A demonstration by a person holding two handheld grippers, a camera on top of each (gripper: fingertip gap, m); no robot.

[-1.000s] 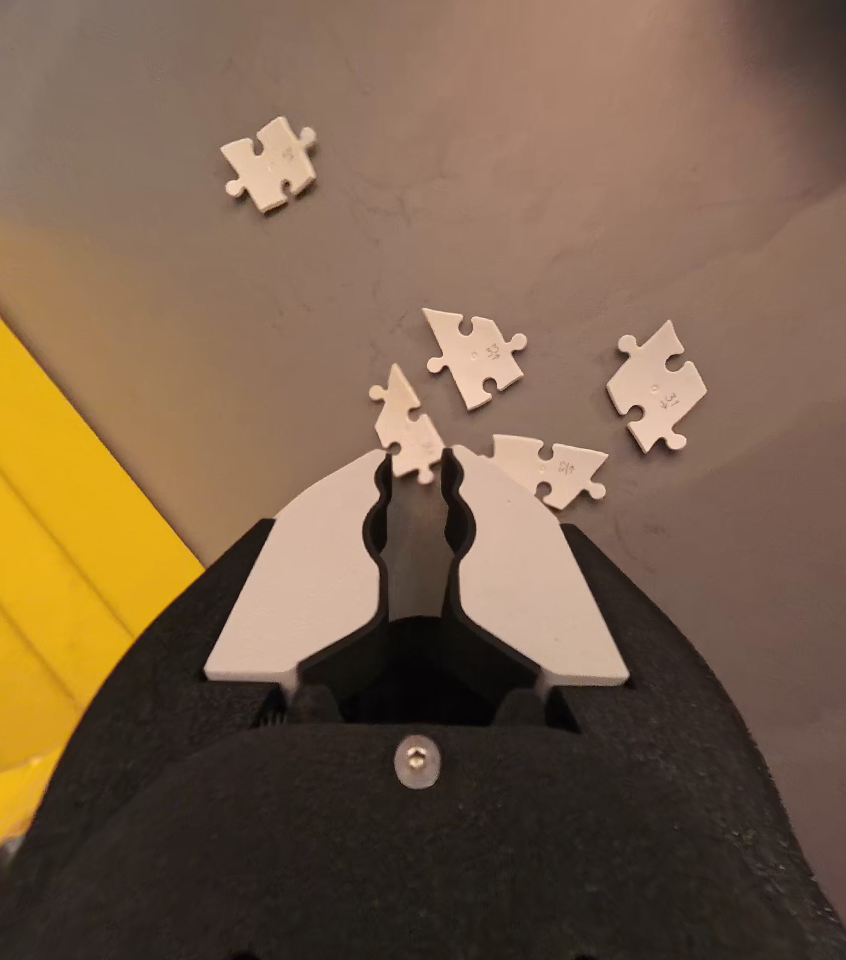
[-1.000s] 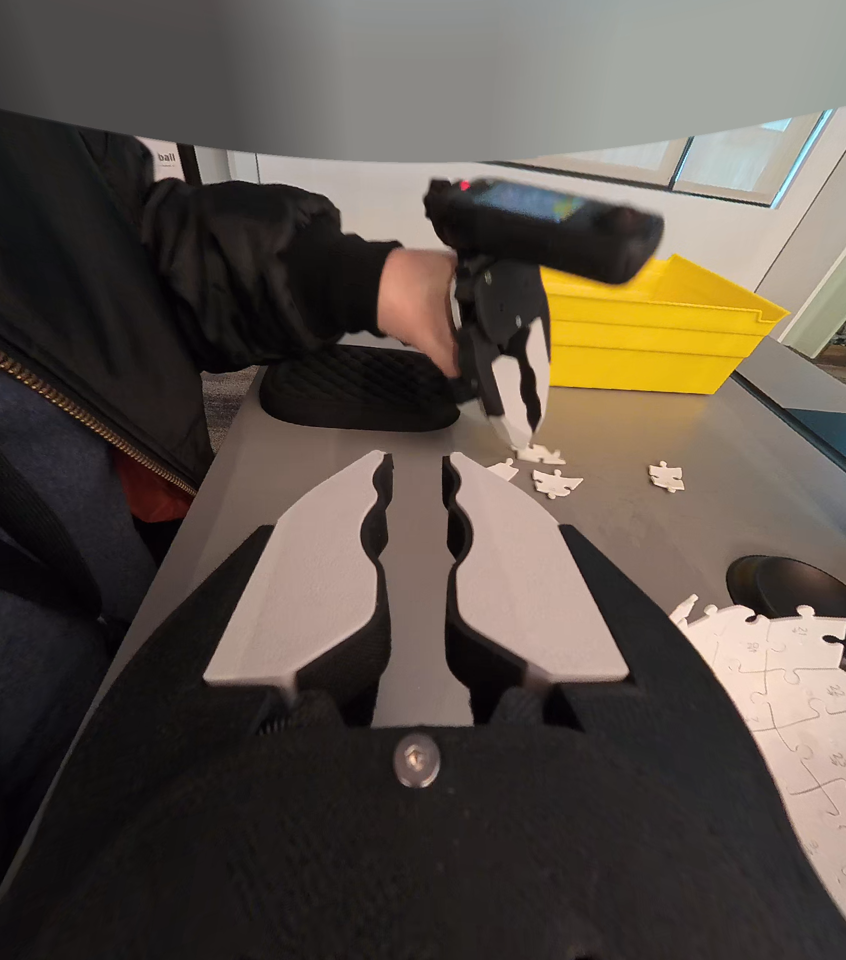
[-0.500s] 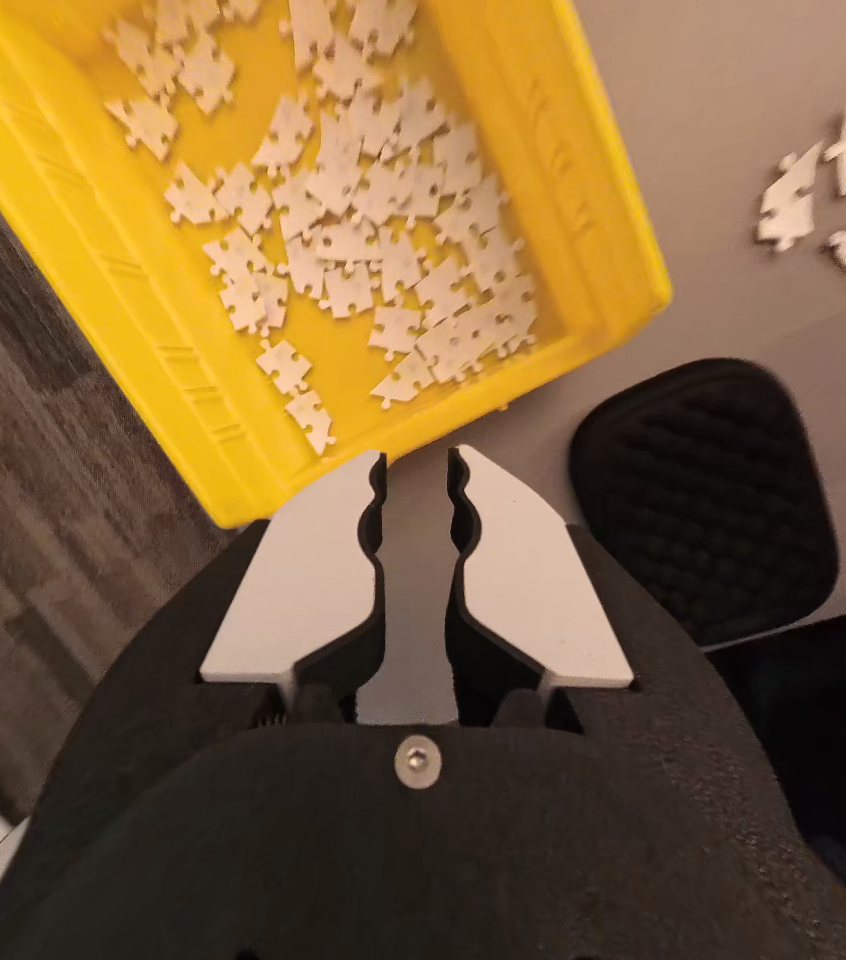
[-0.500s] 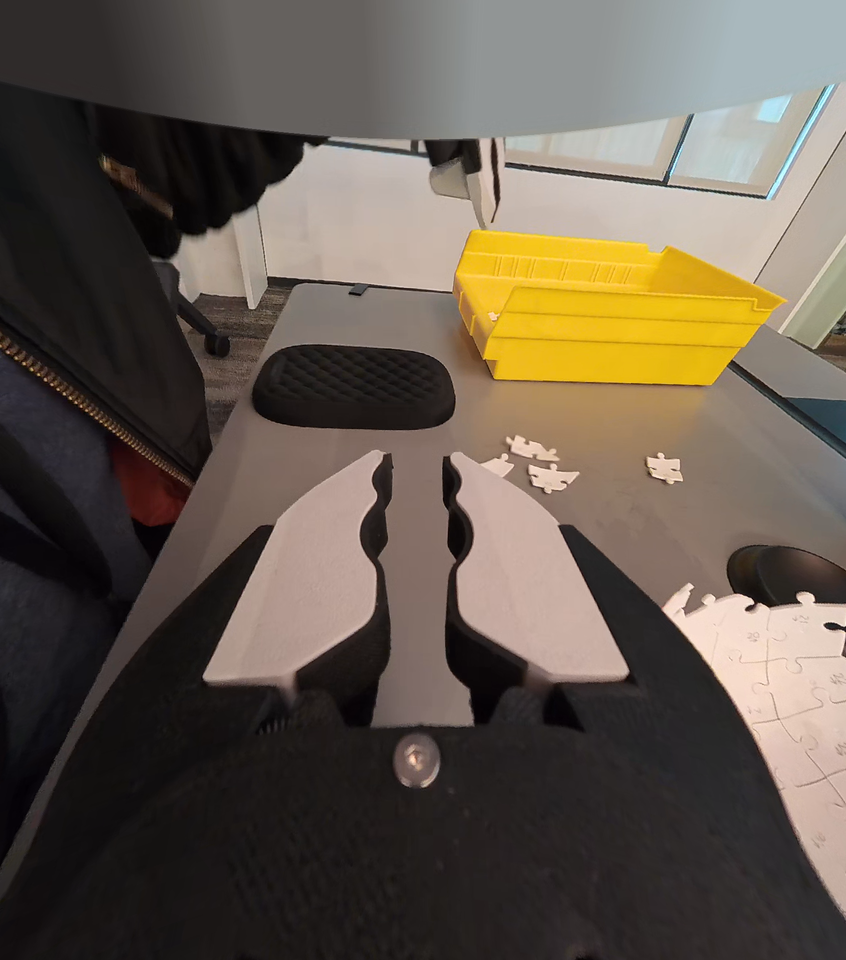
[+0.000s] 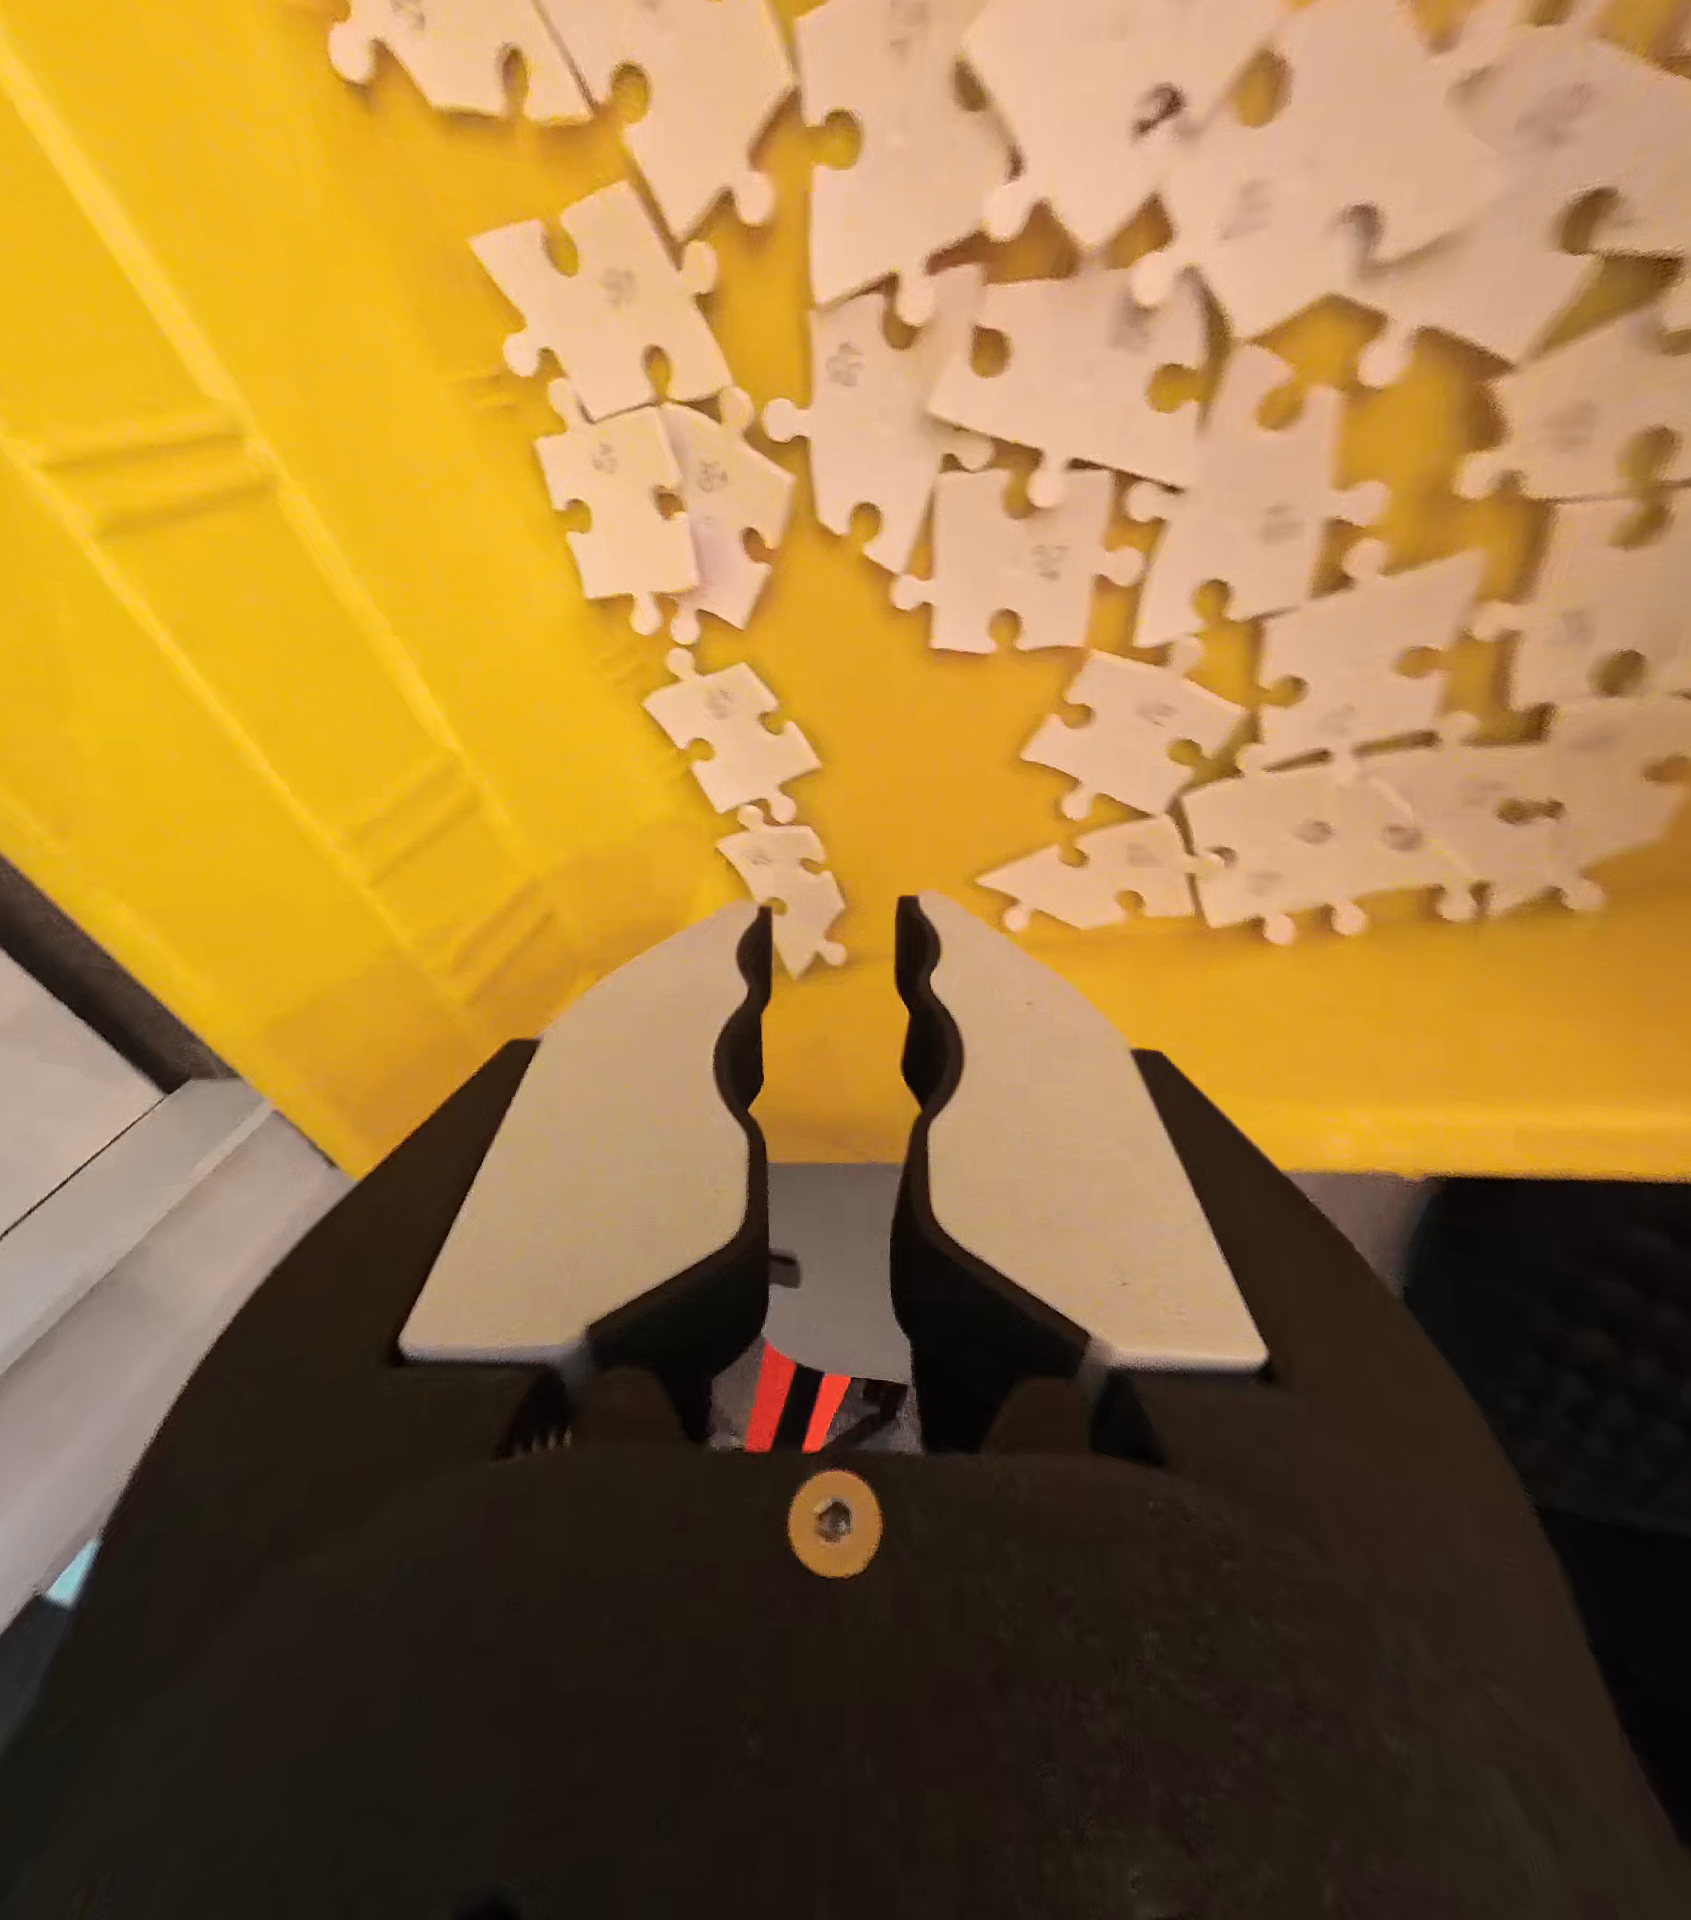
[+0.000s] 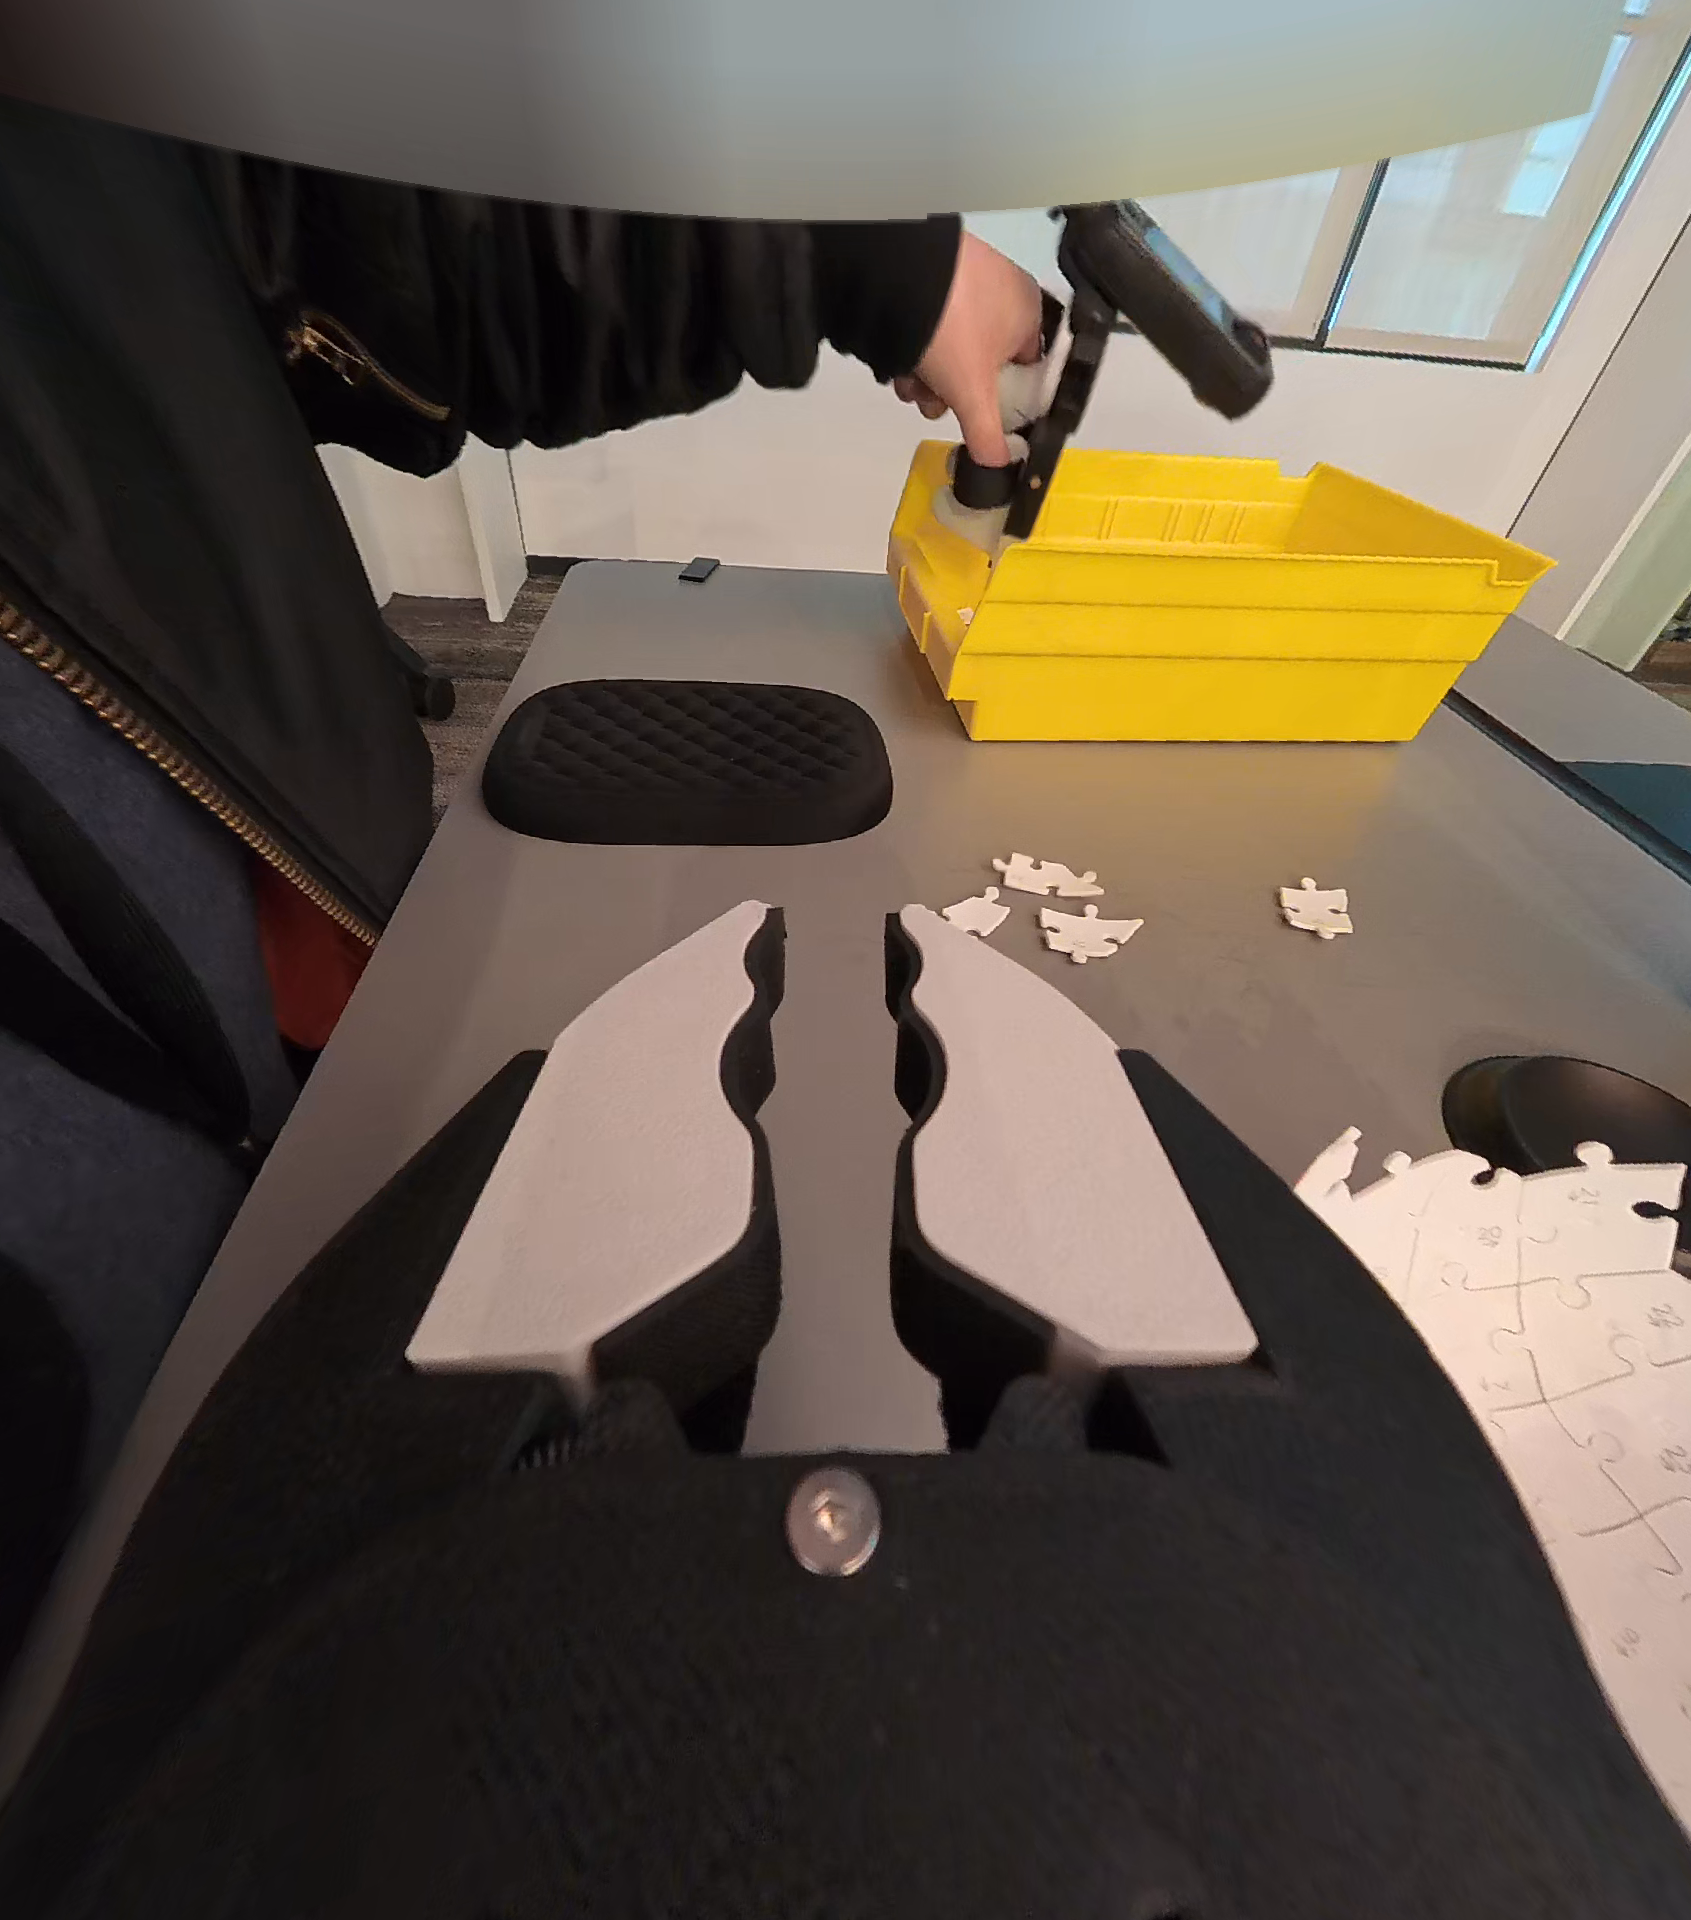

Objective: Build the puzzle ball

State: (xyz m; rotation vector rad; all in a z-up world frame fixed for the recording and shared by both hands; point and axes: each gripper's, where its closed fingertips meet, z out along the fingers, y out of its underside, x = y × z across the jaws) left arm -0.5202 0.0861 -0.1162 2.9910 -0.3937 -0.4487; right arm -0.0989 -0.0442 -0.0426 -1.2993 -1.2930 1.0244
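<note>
Left gripper (image 5: 830, 920) has its jaws apart with nothing between them, tips reaching into the yellow bin (image 5: 228, 582) near one inside corner. One loose white piece (image 5: 787, 896) lies on the bin floor right at the tips, partly tucked behind the left finger (image 5: 602, 1143); whether it touches that finger I can't tell. A second single piece (image 5: 732, 736) sits just beyond it, then the main heap of white pieces (image 5: 1236, 436) spreads across the bin floor ahead and to the right, overlapping and blurred. From the right wrist view the left gripper (image 6: 1012, 488) is dipped into the bin's (image 6: 1225, 634) near-left corner, held by a hand (image 6: 976, 343) in a black sleeve. The bin stands toward the far edge of the grey worktop (image 6: 1184, 790). Right gripper (image 6: 833, 920) is also spread with an empty gap, hovering over the worktop's near-left area. Just beyond its right fingertip lie three loose pieces (image 6: 1043, 902) in a small cluster, and a fourth piece (image 6: 1319, 909) sits further right, apart from them. A black quilted pad (image 6: 685, 758) rests by the worktop's left edge, between the gripper and the bin. The assembled puzzle sheet (image 6: 1641, 1455), white pieces interlocked, lies at the near-right of the worktop, its far end overlapping a black round dish (image 6: 1599, 1122).
</note>
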